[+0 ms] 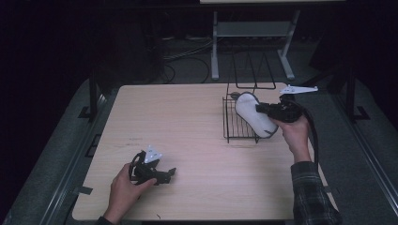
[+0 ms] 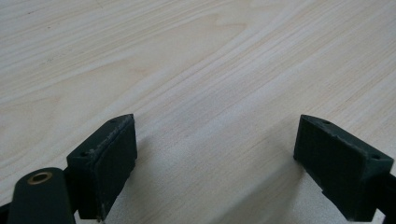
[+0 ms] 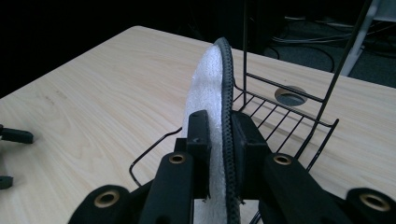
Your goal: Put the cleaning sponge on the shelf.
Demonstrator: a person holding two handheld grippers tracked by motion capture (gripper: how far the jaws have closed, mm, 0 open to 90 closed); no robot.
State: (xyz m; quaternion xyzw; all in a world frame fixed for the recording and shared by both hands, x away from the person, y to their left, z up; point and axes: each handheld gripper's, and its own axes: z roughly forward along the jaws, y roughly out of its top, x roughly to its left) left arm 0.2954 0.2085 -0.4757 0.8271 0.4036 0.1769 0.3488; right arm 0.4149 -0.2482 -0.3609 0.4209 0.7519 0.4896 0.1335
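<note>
A white oval pad (image 1: 252,117) with a black rim stands on edge in a black wire rack (image 1: 232,127) at the table's right side. My right gripper (image 1: 261,108) is shut on the pad, coming in from the right. In the right gripper view, the jaws (image 3: 219,135) pinch the pad (image 3: 205,84) by its near edge, white face to the left and black rim to the right, above the rack (image 3: 280,122). My left gripper (image 1: 171,172) rests low at the front left of the table, open, with bare wood between its jaws (image 2: 215,158).
The light wooden table (image 1: 178,117) is bare between the two grippers. The rack has tall wire uprights (image 1: 253,70) at its back. A round hole (image 3: 289,96) sits in the tabletop behind the rack. Beyond the table lie a dark floor, cables and white desk legs (image 1: 215,47).
</note>
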